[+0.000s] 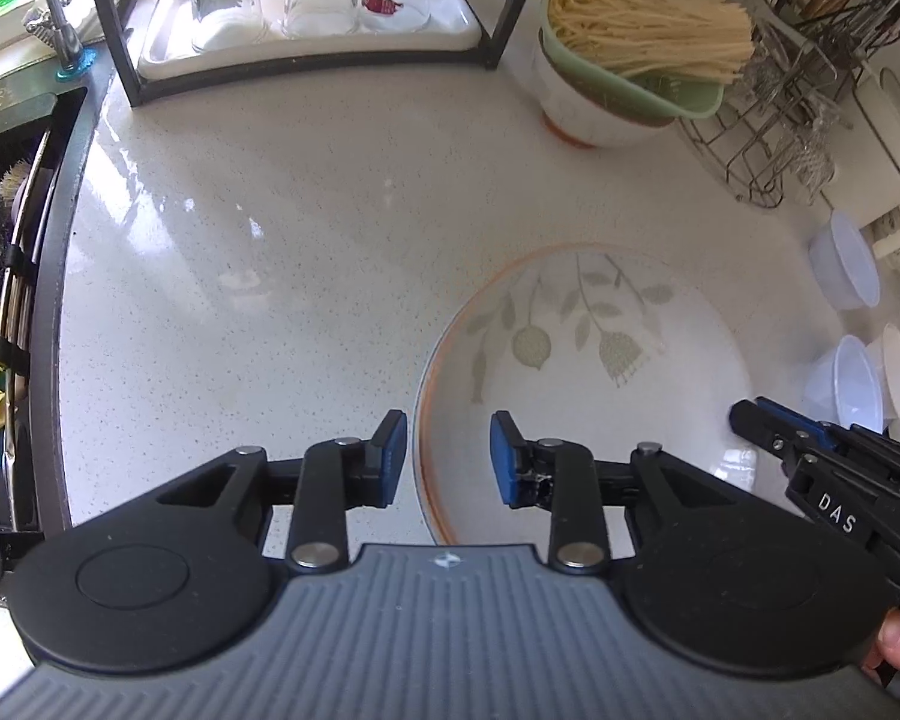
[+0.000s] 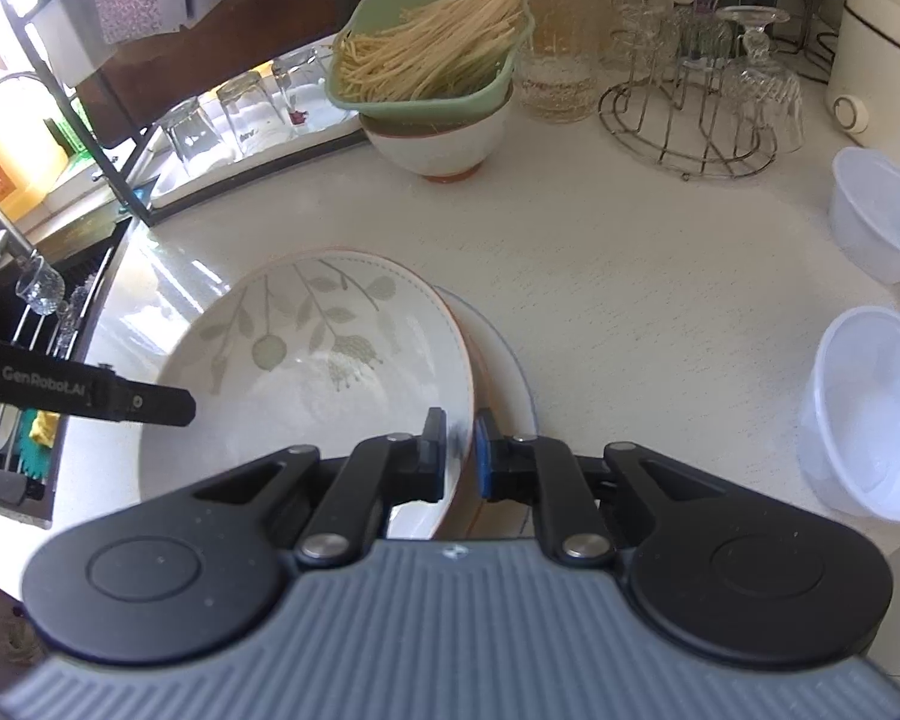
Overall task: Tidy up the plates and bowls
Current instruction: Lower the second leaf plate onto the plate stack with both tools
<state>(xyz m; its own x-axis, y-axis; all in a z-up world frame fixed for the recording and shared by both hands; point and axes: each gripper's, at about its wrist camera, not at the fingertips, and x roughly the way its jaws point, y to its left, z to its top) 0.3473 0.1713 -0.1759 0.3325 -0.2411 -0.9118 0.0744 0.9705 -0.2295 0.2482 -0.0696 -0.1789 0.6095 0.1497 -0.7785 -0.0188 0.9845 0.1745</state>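
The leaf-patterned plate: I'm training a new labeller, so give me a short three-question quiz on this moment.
1. True or false: the right gripper is shut on the rim of the leaf-patterned plate.
2. Multiple choice: what fills the green basket? A) noodles B) glasses C) spoons
3. Fill in: the left gripper straddles the leaf-patterned plate's rim with its pads ____ it.

Key
1. True; its pads pinch the near rim, and the leaf-patterned plate overlaps a plainer plate beneath.
2. A; the green basket sits in a white bowl.
3. Clear of; gaps show on both sides.
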